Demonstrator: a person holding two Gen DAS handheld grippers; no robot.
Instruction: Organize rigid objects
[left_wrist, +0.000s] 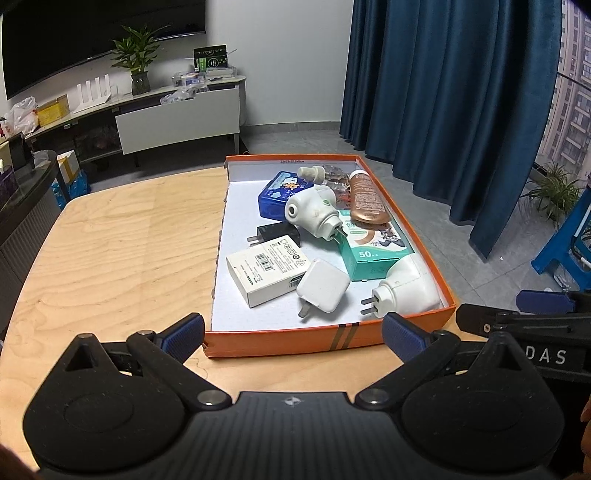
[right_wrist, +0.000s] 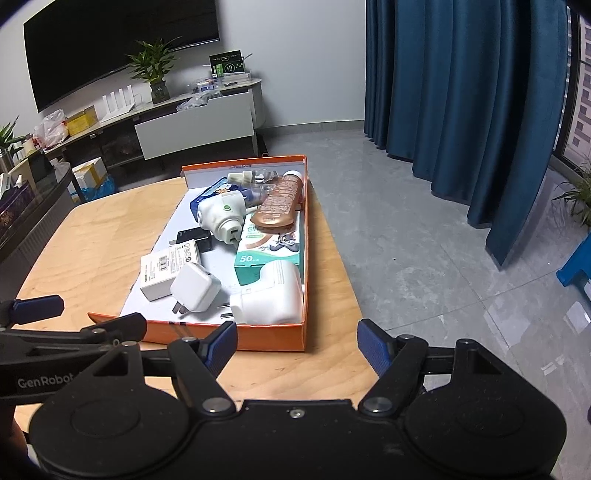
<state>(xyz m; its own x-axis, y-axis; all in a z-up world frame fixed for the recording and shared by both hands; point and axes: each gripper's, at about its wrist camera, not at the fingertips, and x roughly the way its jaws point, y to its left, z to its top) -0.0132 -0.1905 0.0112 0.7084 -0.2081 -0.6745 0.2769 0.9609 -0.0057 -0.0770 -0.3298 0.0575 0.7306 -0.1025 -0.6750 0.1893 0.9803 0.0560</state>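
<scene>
An orange shallow box (left_wrist: 295, 341) (right_wrist: 273, 338) sits on the wooden table's right part, holding a jumble of items. Inside lie a white carton (left_wrist: 266, 267) (right_wrist: 166, 271), a white square charger (left_wrist: 323, 290) (right_wrist: 194, 290), a black plug (left_wrist: 275, 234), two white plug-in heaters (left_wrist: 406, 291) (left_wrist: 314, 216) (right_wrist: 267, 299), a teal carton (left_wrist: 373, 245) (right_wrist: 269, 247), a bronze tube (left_wrist: 367, 199) (right_wrist: 279, 205) and a blue tin (left_wrist: 275, 197). My left gripper (left_wrist: 293, 338) is open just before the box's near wall. Open as well, my right gripper (right_wrist: 297, 345) hovers by the box's near right corner. Neither holds anything.
Bare wooden tabletop (left_wrist: 122, 251) stretches left of the box. Beyond are a TV cabinet (left_wrist: 177, 118) with a potted plant (left_wrist: 136, 59), blue curtains (left_wrist: 443, 96) and grey floor (right_wrist: 424, 240) to the right. A dark counter (left_wrist: 22, 199) stands at far left.
</scene>
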